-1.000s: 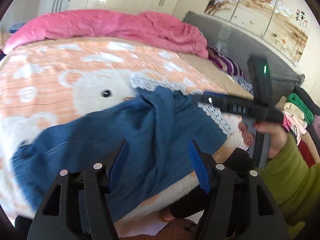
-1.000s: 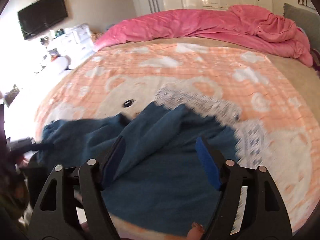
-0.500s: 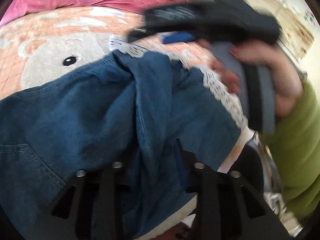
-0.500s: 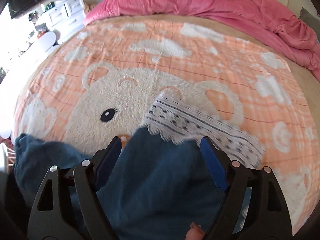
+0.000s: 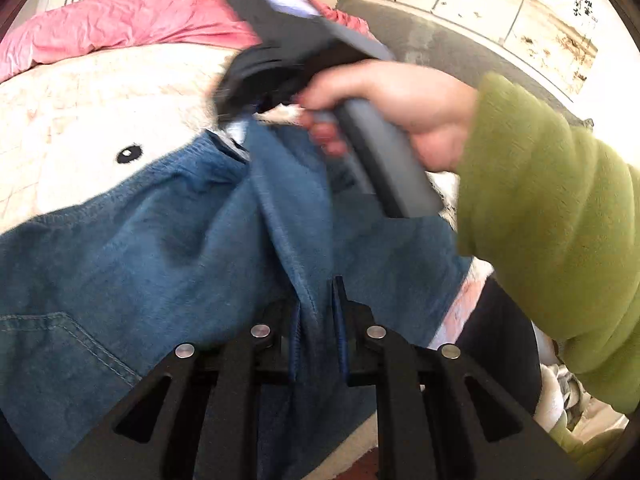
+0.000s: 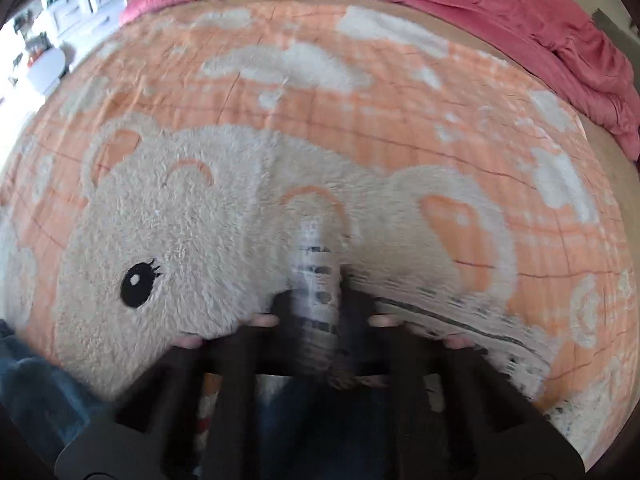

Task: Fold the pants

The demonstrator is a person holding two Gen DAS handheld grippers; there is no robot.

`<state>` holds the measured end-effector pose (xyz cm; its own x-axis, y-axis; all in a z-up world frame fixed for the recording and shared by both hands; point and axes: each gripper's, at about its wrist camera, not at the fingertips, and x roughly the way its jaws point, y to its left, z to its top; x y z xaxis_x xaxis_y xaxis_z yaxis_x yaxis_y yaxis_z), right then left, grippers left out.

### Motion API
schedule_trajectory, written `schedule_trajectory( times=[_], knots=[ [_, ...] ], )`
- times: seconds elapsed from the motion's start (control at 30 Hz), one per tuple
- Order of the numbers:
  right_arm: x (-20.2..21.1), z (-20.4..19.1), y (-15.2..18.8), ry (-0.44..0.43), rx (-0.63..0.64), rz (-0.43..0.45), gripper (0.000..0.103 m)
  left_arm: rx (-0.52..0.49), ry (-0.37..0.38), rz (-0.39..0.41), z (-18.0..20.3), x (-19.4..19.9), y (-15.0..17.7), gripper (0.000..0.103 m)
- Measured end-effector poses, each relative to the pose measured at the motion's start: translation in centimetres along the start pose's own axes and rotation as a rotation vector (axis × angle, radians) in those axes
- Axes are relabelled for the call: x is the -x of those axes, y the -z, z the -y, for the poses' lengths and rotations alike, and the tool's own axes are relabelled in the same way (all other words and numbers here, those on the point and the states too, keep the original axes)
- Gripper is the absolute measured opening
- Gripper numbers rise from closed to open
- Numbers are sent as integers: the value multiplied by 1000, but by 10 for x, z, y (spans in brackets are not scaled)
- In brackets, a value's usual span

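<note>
Blue denim pants [image 5: 160,248] with white lace hems lie on the bed's orange bear blanket [image 6: 320,120]. My left gripper [image 5: 318,320] is shut on a ridge of denim in the middle of the pants. My right gripper [image 6: 316,300] is shut on the white lace hem [image 6: 316,264] at the far end of a leg. In the left wrist view the right gripper [image 5: 240,120] and the hand holding it hover over the same hem. A bit of denim [image 6: 36,392] shows at the lower left of the right wrist view.
A pink duvet [image 6: 480,4] is bunched along the far side of the bed. A grey headboard [image 5: 460,48] is at the right. A white dresser [image 6: 80,8] stands beyond the bed's left side. My green sleeve [image 5: 552,220] fills the right of the left wrist view.
Both grippers were open a second ago. The left has moved in and shut on the denim fold. The right has moved forward over the pants and shut on the lace hem.
</note>
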<state>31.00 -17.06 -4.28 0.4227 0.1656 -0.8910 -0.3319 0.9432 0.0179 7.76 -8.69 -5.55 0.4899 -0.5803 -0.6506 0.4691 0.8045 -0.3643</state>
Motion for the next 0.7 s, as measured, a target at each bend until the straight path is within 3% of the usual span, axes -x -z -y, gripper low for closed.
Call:
schedule_trajectory(
  times=[0.13, 0.27, 0.37, 0.5, 0.7],
  knots=[
    [48, 40, 18, -84, -144, 107, 4, 27, 18, 22, -5, 9, -1, 14],
    [105, 84, 58, -133, -280, 222, 4, 17, 20, 21, -9, 3, -3, 14],
    [134, 112, 104, -157, -388, 261, 4, -7, 26, 32, -7, 8, -5, 12],
    [148, 135, 163, -208, -517, 260, 6, -43, 42, 54, -8, 22, -5, 12],
    [134, 151, 236, -232, -664, 200, 17, -175, 31, -10, 9, 20, 4, 12]
  ],
)
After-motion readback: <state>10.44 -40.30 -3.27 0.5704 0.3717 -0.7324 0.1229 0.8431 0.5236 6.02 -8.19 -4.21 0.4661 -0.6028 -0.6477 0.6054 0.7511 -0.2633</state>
